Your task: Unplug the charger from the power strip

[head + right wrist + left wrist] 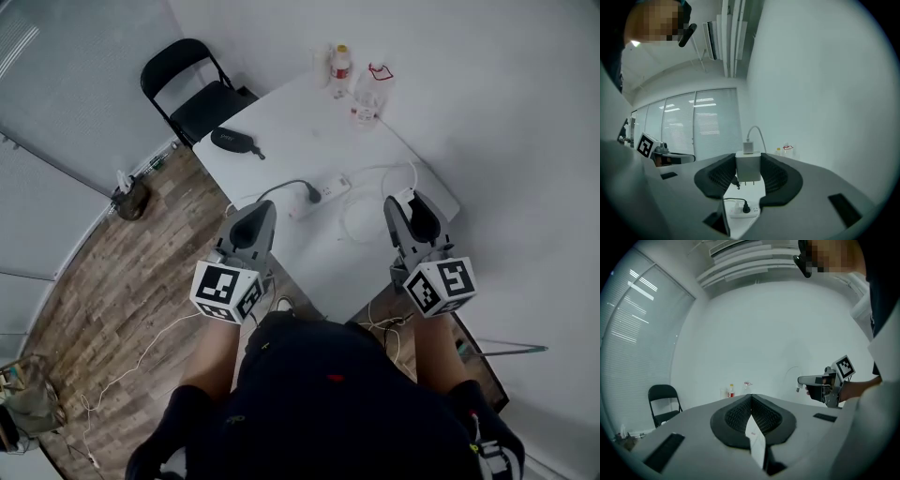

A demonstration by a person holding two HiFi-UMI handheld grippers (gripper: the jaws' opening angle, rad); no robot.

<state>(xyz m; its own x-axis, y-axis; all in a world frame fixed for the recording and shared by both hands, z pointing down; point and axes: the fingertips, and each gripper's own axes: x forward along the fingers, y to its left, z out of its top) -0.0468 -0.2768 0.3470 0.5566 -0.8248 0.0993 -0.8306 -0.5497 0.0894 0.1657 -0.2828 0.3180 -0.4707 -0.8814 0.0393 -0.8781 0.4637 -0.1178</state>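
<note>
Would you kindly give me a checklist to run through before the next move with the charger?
1. Charger clamped between the right tongs: ok.
2. Prongs bare and clear above the power strip: ok.
3. Black plug seated in the strip: ok.
4. Left tongs shut and empty, clear of the strip: ok.
5. Charger's white cable free of snags along its whole run: cannot tell.

Grey left tool (253, 214) and right tool (412, 204), black ribbed pads (775, 174), black-and-white marker cubes (227, 291), dark clothing (319, 394)
</note>
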